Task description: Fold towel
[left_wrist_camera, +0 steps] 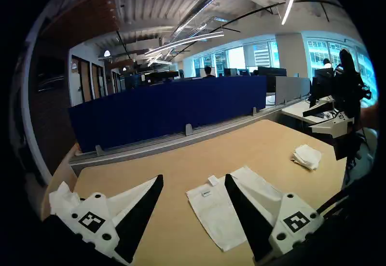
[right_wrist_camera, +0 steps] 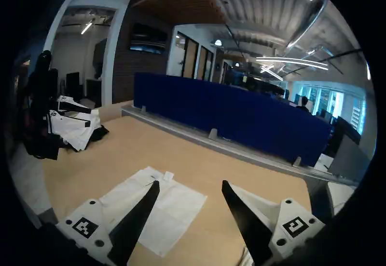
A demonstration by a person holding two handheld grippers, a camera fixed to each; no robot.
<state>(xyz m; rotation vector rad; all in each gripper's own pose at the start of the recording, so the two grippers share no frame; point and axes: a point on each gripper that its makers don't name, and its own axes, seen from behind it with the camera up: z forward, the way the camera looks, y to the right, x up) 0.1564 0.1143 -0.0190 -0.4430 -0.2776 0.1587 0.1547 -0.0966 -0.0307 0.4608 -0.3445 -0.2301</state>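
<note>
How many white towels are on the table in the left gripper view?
3. A flat towel ahead of the fingers, a folded towel at far right, a crumpled towel at the left edge, partly hidden, possibly several.

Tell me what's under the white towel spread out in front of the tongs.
The towel lies flat on the wooden table, whose top shows around its visible edges. Whatever sits directly beneath the cloth is covered; no bump shows in it.

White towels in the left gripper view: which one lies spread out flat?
The tagged white rectangular towel in the middle of the wooden table. The small white towel at far right is folded; the white cloth heap at the left edge is bunched.
</note>
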